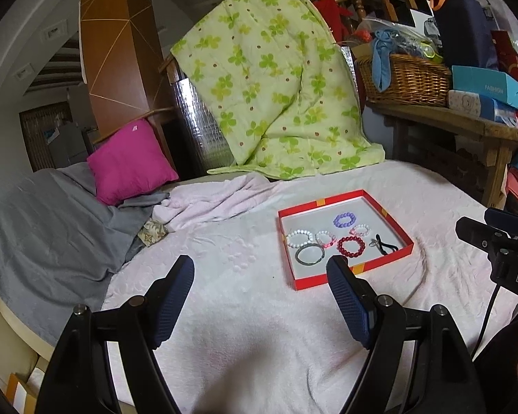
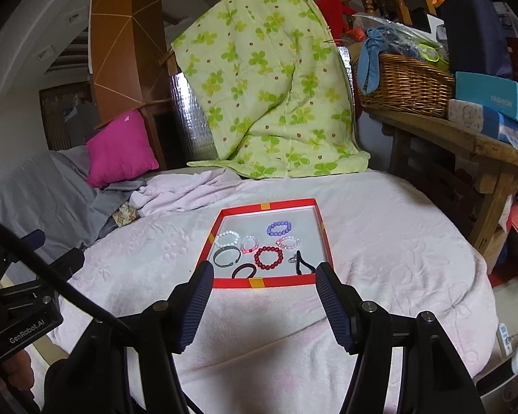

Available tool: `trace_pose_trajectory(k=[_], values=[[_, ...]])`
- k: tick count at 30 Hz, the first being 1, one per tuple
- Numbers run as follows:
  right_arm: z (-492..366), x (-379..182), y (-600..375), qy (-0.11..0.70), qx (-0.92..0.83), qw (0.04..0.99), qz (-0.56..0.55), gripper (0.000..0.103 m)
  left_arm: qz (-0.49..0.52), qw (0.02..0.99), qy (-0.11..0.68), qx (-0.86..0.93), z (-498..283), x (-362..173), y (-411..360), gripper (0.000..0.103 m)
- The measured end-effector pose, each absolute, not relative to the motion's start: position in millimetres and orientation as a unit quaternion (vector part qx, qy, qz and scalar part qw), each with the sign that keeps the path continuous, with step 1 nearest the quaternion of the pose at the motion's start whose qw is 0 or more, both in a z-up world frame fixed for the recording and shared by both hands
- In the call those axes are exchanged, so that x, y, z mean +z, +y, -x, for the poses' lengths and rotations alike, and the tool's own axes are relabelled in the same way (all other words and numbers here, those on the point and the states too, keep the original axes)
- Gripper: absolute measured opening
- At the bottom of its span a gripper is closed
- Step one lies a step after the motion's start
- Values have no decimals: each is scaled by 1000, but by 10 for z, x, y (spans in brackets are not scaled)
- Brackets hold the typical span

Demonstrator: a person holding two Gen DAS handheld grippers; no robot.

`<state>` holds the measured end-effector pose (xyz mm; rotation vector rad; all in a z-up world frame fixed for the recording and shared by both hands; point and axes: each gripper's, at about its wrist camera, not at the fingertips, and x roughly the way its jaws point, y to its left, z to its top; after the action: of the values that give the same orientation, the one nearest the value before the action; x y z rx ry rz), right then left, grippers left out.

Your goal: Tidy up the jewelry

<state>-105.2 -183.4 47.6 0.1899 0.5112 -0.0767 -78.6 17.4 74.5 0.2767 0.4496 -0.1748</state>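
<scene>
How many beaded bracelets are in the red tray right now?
5. Purple at the back; white, small pink-and-clear and pale pink in a middle row; dark red nearer the front. The right claw's fingers cover the front corners, so more may be hidden.

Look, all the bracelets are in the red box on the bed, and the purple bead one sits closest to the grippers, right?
Not quite. The bracelets are in the red box on the bed, but the purple bead bracelet sits farthest from the grippers, toward the back wall. The right wrist view shows the dark hair band nearest them.
</scene>
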Motion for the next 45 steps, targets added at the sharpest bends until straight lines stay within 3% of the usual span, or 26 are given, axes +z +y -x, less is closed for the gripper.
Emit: trace_pose_trajectory(k=[23, 45], values=[[1270, 690, -1742, 243, -36, 966, -82, 66, -130, 968, 202, -77, 1056, 994, 252, 80], [1133, 608, -1620, 268, -64, 959, -65, 66, -116, 964, 225, -75, 905, 896, 337, 81]])
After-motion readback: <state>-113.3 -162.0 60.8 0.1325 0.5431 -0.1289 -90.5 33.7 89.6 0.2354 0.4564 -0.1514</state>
